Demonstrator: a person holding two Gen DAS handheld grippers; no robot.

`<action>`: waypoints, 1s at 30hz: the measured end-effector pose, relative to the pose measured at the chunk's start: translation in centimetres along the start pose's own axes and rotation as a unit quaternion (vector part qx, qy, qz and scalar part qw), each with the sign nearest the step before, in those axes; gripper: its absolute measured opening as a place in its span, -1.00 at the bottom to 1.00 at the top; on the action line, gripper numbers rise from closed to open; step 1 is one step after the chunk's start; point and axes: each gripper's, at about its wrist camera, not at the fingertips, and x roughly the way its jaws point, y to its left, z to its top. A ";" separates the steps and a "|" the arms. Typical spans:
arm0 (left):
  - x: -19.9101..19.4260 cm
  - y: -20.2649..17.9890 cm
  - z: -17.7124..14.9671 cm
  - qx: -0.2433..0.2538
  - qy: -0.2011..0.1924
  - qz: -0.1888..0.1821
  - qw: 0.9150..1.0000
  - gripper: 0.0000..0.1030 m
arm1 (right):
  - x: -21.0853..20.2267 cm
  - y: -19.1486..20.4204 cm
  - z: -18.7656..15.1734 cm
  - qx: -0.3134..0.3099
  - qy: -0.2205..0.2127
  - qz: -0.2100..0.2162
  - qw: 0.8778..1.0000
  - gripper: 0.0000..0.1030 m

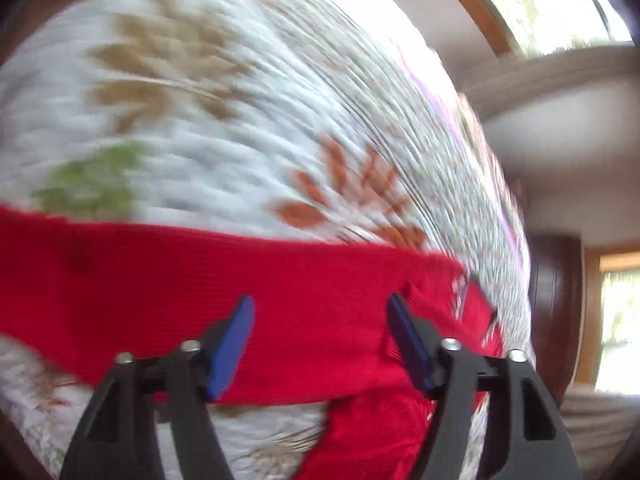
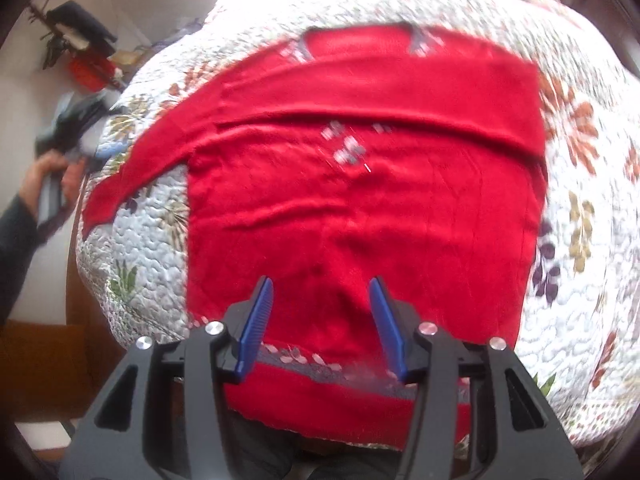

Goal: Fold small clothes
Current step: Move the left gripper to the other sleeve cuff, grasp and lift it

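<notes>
Right gripper (image 2: 321, 322): jaws stand wide apart, blue pads (image 2: 258, 326) facing each other, nothing held between them. Directly below and between the jaws lies the hem of a red sweater (image 2: 360, 208), marked by a grey band with pale leaf shapes (image 2: 316, 362). Whether the pads touch the fabric cannot be told. Ahead of the jaws the sweater body lies spread flat on a quilted bedspread (image 2: 584, 264) printed with leaves and flowers. Beyond the body, one sleeve (image 2: 360, 110) is folded across the chest, running side to side. The other sleeve (image 2: 132, 164) extends out to the left of the jaws, onto the quilt. Farthest ahead is the neckline, with small grey motifs on each side. Far left of the jaws, off the edge of the bed, a hand (image 2: 50, 178) in a dark sleeve grips the other tool; this part is blurred.

Left gripper (image 1: 320, 338): jaws wide apart, blue pads (image 1: 232, 354) showing, nothing held. The view is heavily blurred. A red sleeve (image 1: 200, 276) lies as a band across the view, just beyond and between the jaws; more red fabric gathers under the right-hand jaw. Contact cannot be determined. Beyond the sleeve, the quilt (image 1: 224, 128) rises away, with tan, green and rust leaf prints. Farthest off, to the right, a window (image 1: 552, 4) with wood trim.
</notes>
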 end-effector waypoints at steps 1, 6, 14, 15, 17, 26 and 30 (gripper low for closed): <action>-2.3 2.7 0.4 -0.028 -0.019 0.001 0.999 0.49 | -0.2 0.5 0.4 -0.008 -0.002 0.000 1.000 0.01; -11.1 16.0 -0.1 -0.169 -0.105 0.009 0.980 0.74 | -0.5 3.5 2.3 -0.048 0.000 -0.002 0.999 0.03; -10.9 24.8 -0.6 -0.255 -0.102 0.007 0.961 0.74 | -0.3 8.6 3.1 -0.099 0.015 -0.012 0.995 0.08; -10.9 25.6 -0.1 -0.255 -0.099 0.007 0.962 0.74 | -0.3 9.0 3.1 -0.102 0.016 -0.013 0.995 0.08; -10.2 25.9 0.6 -0.254 -0.095 0.008 0.963 0.74 | -0.4 9.8 3.1 -0.106 0.018 -0.014 0.994 0.08; -9.1 25.9 1.8 -0.236 -0.072 0.047 0.968 -0.01 | -0.7 10.6 2.9 -0.106 0.016 -0.022 0.994 0.09; -9.6 26.0 1.9 -0.230 -0.075 0.045 0.969 -0.85 | -1.1 10.2 2.8 -0.102 0.010 -0.023 0.995 0.09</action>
